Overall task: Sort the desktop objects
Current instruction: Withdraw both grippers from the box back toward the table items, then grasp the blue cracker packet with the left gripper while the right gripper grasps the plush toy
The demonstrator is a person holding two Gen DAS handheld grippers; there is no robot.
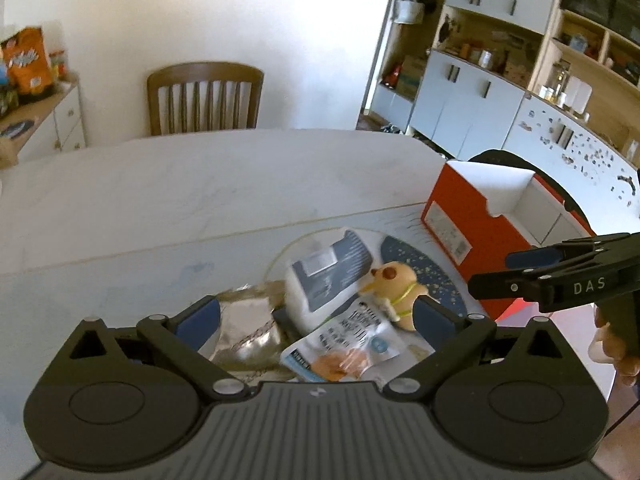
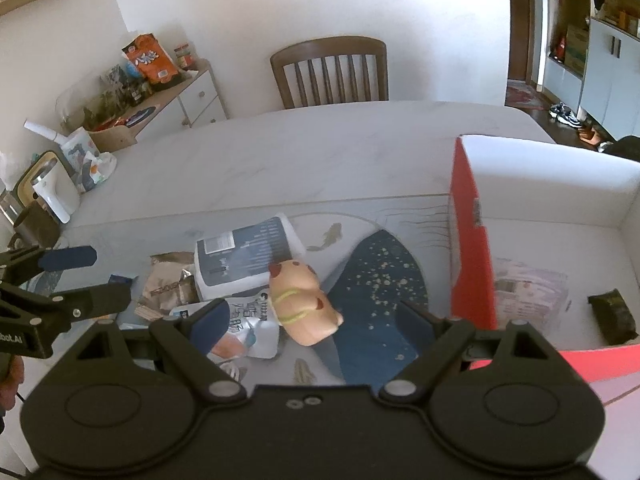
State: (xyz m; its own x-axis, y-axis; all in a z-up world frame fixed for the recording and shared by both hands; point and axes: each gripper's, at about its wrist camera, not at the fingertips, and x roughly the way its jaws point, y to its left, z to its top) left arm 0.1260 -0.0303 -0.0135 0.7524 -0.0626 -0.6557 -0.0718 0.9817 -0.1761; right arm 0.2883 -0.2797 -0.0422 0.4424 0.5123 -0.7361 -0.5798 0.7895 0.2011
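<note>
Both hand-held grippers stand wide open with nothing between their pads: the left hand-held gripper [image 1: 316, 314] hangs over the pile, and the right hand-held gripper [image 2: 316, 320] hovers above the plush toy [image 2: 306, 300]. Sorting looks partly done. The red box [image 2: 472, 240] at the right of the counter [image 2: 320, 152] already holds a pinkish wrapped packet [image 2: 528, 292] and a small dark packet [image 2: 612, 314]. Left to move is a heap on the patterned mat [image 2: 384, 280]: the tan plush toy with a yellow-green strap, lying on its side; a white and grey carton [image 1: 328, 276] just behind it; a printed white pouch [image 1: 352, 340] touching the toy; a shiny silver foil bag [image 1: 248, 332] beside the carton. The pile overlaps and looks light and soft, and I judge the toy the easiest next pick
</note>
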